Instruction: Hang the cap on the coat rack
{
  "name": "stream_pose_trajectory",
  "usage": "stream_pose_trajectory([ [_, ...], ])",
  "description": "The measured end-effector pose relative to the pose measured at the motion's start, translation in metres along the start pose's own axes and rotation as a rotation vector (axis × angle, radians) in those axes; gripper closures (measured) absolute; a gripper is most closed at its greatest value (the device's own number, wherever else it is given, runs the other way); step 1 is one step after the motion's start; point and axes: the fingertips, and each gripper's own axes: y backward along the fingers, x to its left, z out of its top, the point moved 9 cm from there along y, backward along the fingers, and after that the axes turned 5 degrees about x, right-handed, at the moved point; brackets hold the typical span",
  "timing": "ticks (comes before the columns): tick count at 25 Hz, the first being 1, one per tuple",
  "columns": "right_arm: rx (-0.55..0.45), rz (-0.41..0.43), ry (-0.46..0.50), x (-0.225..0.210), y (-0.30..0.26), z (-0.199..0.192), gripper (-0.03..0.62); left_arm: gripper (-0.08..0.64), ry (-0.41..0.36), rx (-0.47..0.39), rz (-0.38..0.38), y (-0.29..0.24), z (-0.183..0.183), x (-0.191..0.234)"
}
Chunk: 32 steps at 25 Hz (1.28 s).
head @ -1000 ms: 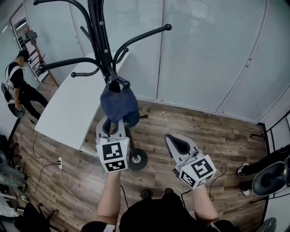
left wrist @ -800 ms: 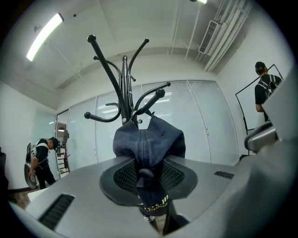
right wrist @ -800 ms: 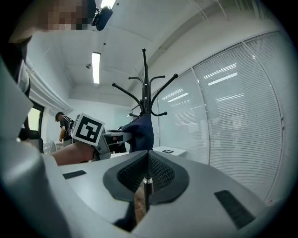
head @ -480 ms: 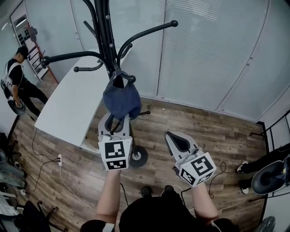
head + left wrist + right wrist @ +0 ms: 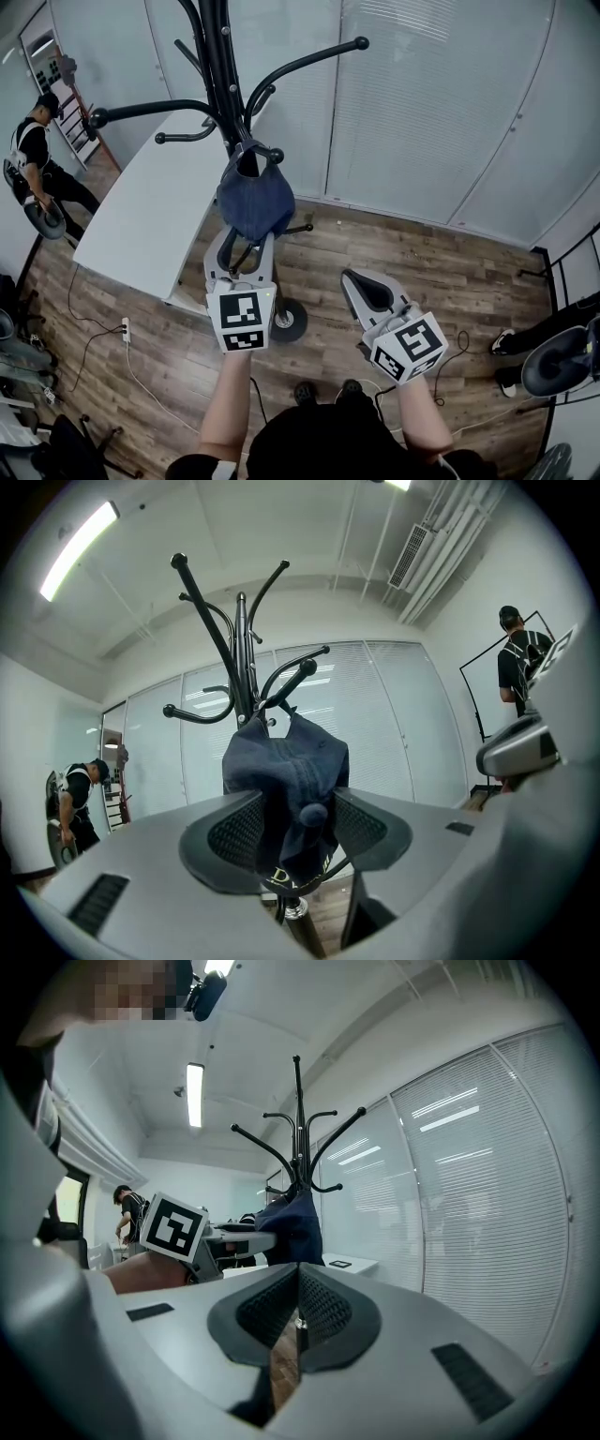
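Note:
The dark blue cap [image 5: 255, 195] hangs by its back opening on a short hook of the black coat rack [image 5: 217, 66]. My left gripper [image 5: 246, 246] points level at the cap's lower edge. Its jaws have just been opening and stand wide, with the cap's hanging end between them. In the left gripper view the cap [image 5: 286, 780] droops between the two pads [image 5: 236, 832], and neither pad presses on it. My right gripper [image 5: 370, 292] is held to the right of the rack, shut and empty. In the right gripper view the rack [image 5: 298, 1138] and the cap [image 5: 295, 1222] show ahead.
A white table [image 5: 150, 216] stands left of the rack, whose round base [image 5: 286, 323] sits on the wood floor. A glass wall with blinds runs behind. A person [image 5: 33, 159] stands at far left. Cables and a power strip [image 5: 124, 335] lie on the floor.
My left gripper's jaws have spread from close around the cap's lower edge to wide apart. The cap stays hanging on the hook. My right gripper has not moved.

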Motion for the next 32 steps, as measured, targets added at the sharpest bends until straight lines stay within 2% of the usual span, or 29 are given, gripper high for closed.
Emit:
stream_pose_trajectory([
  [21, 0.002, 0.012, -0.001, -0.001, -0.011, -0.002, 0.561, 0.316, 0.011, 0.05, -0.038, 0.022, -0.027, -0.008],
  [32, 0.018, -0.005, 0.032, 0.004, -0.022, -0.005, 0.561, 0.345, 0.013, 0.062, -0.111, 0.033, -0.038, -0.028],
])
